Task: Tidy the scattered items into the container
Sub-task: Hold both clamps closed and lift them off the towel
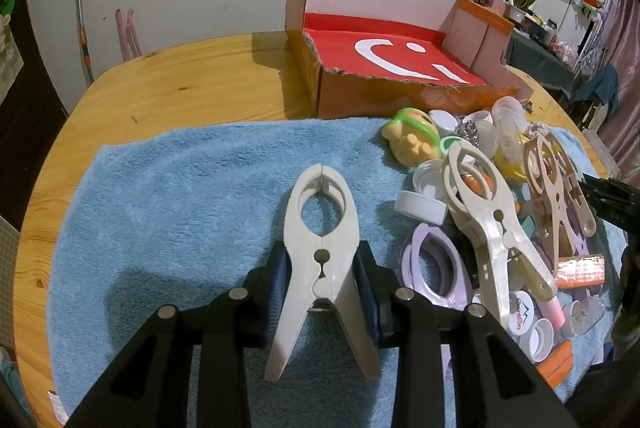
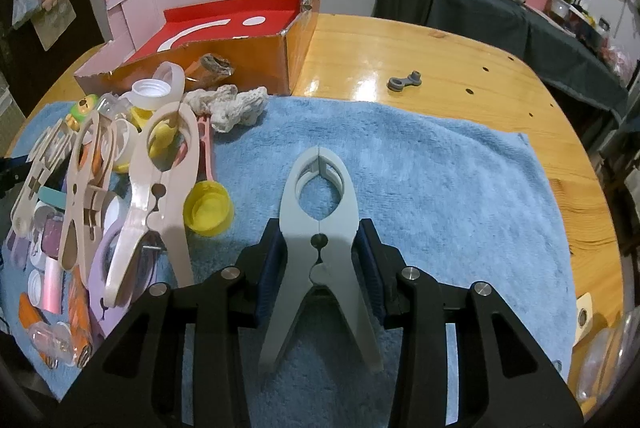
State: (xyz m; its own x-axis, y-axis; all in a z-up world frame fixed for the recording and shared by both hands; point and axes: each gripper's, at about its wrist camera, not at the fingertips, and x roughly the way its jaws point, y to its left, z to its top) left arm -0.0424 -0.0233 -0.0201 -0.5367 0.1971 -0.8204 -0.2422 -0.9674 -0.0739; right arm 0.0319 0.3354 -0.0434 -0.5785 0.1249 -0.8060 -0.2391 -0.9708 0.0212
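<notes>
My left gripper is shut on a cream plastic clip, its blue pads pressing both sides of the hinge, above the blue towel. My right gripper holds a grey-white clip the same way over the towel. The orange cardboard box with a red, smiley-printed floor stands open at the towel's far edge, also in the right wrist view. A pile of clips, bottle caps and a yellow-green toy lies beside the left gripper and to the left of the right one.
The round wooden table carries the towel and the box. A small grey part lies on the bare wood, and a crumpled white cloth sits by the box. A dark-draped side table crowded with jars stands behind.
</notes>
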